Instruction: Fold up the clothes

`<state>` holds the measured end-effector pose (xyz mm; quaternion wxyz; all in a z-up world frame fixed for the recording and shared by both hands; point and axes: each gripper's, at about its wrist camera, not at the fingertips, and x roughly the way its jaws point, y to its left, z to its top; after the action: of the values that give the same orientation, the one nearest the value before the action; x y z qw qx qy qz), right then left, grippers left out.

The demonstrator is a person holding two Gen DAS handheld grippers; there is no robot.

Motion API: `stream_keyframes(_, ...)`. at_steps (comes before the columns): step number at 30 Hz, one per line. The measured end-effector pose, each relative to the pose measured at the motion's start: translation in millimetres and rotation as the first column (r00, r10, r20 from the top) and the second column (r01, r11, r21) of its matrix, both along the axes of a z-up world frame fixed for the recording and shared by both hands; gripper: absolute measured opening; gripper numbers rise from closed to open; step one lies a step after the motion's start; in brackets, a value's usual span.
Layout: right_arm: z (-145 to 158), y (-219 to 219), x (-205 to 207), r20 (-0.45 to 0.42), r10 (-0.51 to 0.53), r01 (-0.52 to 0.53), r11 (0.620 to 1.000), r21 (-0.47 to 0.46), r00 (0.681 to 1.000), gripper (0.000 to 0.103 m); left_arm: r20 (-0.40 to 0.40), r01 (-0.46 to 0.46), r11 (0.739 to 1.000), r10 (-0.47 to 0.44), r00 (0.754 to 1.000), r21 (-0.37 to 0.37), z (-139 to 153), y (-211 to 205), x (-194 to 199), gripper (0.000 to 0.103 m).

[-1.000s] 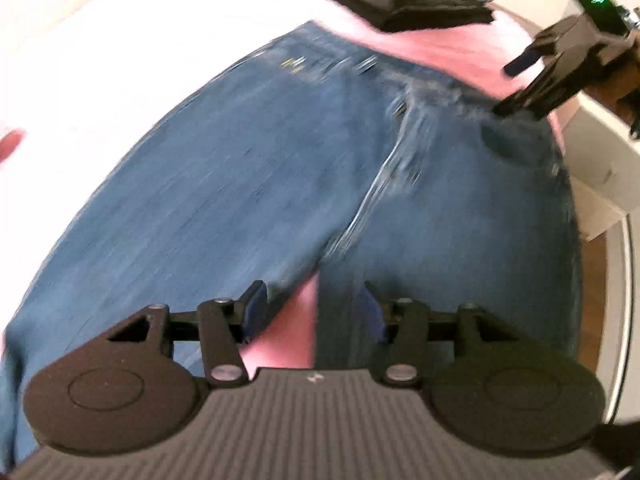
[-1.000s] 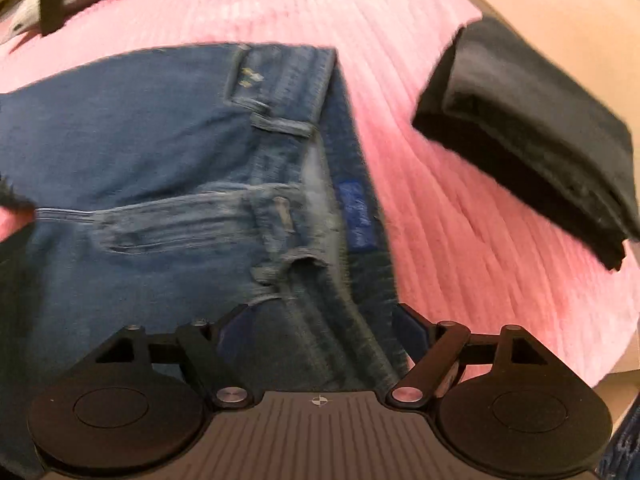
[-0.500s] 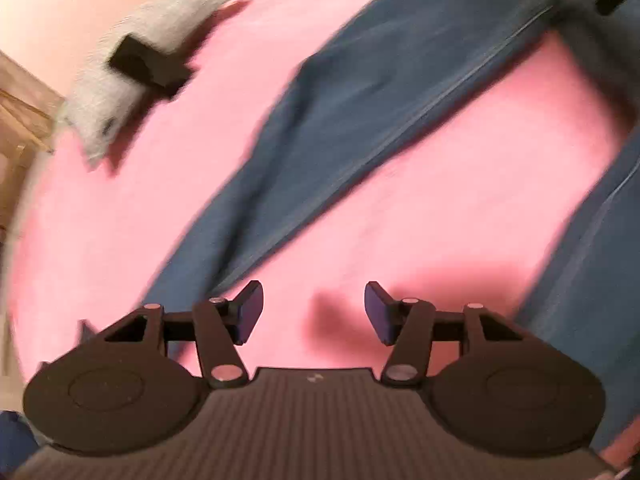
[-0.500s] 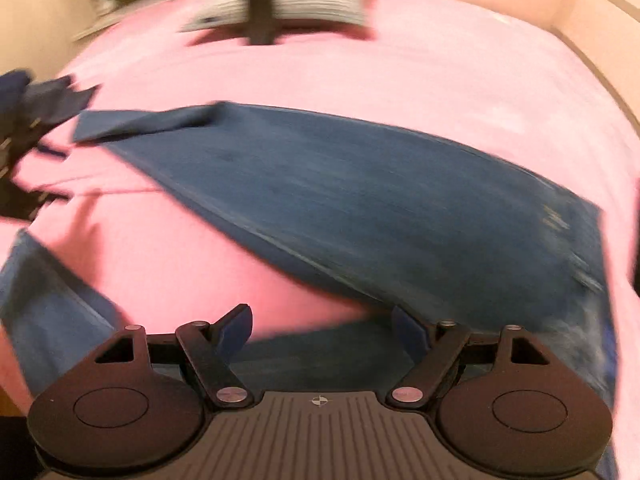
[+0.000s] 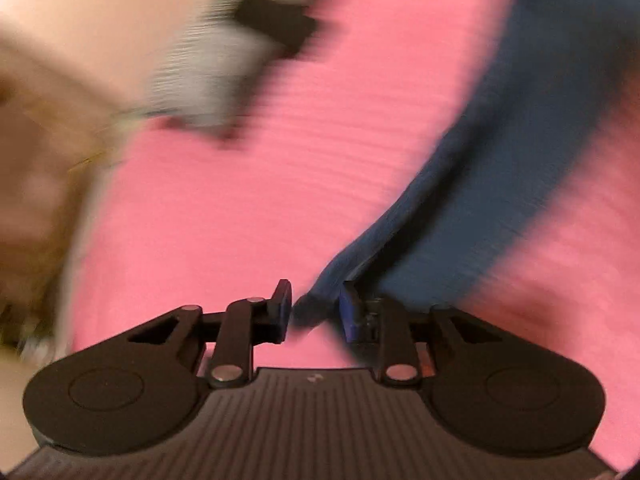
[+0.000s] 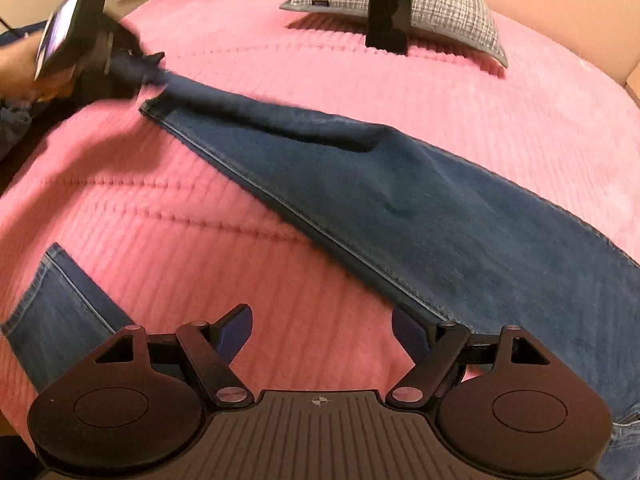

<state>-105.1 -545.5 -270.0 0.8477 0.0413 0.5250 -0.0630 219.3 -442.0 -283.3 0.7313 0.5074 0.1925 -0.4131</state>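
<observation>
One pair of dark blue denim jeans (image 6: 440, 216) lies across the ribbed pink bedspread (image 6: 320, 92), and I see it best from my right wrist camera: one leg runs from the lower right of the frame up to the upper left, while the cuff of the other leg sits at the lower left. At the upper left end, my left gripper (image 6: 132, 66) has the hem of the long leg pinched and raised off the cover. The left wrist view is blurred, but there the left gripper (image 5: 314, 312) shows its blue pads (image 5: 349, 312) narrowed on bunched denim (image 5: 480, 184). My right gripper (image 6: 322, 328) is spread wide with nothing between its fingers, low in the frame over bare pink cover between the two legs. At the top of the frame a grey checked pillow (image 6: 444, 8) has a black phone (image 6: 389, 14) propped upright against it.
</observation>
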Motion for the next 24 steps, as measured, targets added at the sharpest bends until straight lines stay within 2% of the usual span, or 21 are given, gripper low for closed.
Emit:
stream_keyframes(2,-1,-2,3,-0.006,-0.006,0.006,1.000,0.002,1.000,0.080,-0.034,-0.019,0.999,0.018,0.999,-0.038,12,5,12,0.043)
stream_keyframes(3,-1,-2,4,-0.007,-0.007,0.007,1.000,0.005,1.000,0.080,-0.037,0.016,0.999,-0.017,0.999,-0.029,11,11,10,0.045)
stream_keyframes(5,-4,-3,7,-0.008,-0.011,0.011,1.000,0.007,1.000,0.080,-0.046,0.154,0.987,-0.152,0.987,0.040,-4,24,-11,0.046)
stream_keyframes(6,-6,-4,7,-0.010,-0.013,0.013,1.000,0.007,1.000,0.080,-0.053,0.235,0.968,-0.231,0.971,0.093,-16,30,-22,0.046)
stream_keyframes(7,-9,-5,8,-0.015,-0.016,0.016,1.000,0.006,1.000,0.080,-0.052,0.320,0.935,-0.316,0.947,0.156,-31,38,-37,0.047)
stream_keyframes(10,-24,-9,12,-0.031,-0.009,0.008,0.999,-0.034,0.999,0.080,-0.030,0.479,0.825,-0.494,0.869,0.299,-74,53,-66,0.046)
stream_keyframes(12,-37,-7,16,-0.057,0.032,-0.040,0.989,-0.145,0.998,0.080,-0.006,0.509,0.794,-0.538,0.843,0.332,-92,53,-70,0.045)
stream_keyframes(15,-60,-1,21,-0.115,0.128,-0.160,0.931,-0.329,0.985,0.080,0.001,0.494,0.810,-0.521,0.853,0.316,-93,49,-62,0.045)
stream_keyframes(17,-74,0,25,-0.144,0.194,-0.237,0.880,-0.411,0.970,0.080,0.014,0.478,0.824,-0.506,0.862,0.305,-90,46,-55,0.020)
stream_keyframes(19,-81,-1,29,-0.155,0.243,-0.288,0.846,-0.449,0.957,0.079,0.014,0.472,0.832,-0.497,0.868,0.292,-79,51,-59,0.017)
stream_keyframes(20,-83,-1,31,-0.157,0.266,-0.309,0.832,-0.461,0.951,0.079,0.014,0.469,0.836,-0.492,0.870,0.285,-74,54,-61,0.012)
stream_keyframes(21,-84,0,32,-0.161,0.283,-0.325,0.823,-0.465,0.946,0.074,0.013,0.466,0.840,-0.488,0.873,0.278,-68,57,-63,0.010)
stream_keyframes(22,-85,0,34,-0.166,0.298,-0.341,0.816,-0.466,0.940,0.047,0.013,0.462,0.844,-0.483,0.875,0.271,-62,60,-66,0.008)
stream_keyframes(23,-83,0,34,-0.174,0.302,-0.349,0.813,-0.466,0.937,0.026,0.012,0.459,0.848,-0.479,0.878,0.264,-56,62,-68,0.006)
stream_keyframes(24,-81,0,33,-0.183,0.303,-0.354,0.811,-0.465,0.935,0.002,0.012,0.456,0.852,-0.475,0.880,0.257,-51,65,-70,0.006)
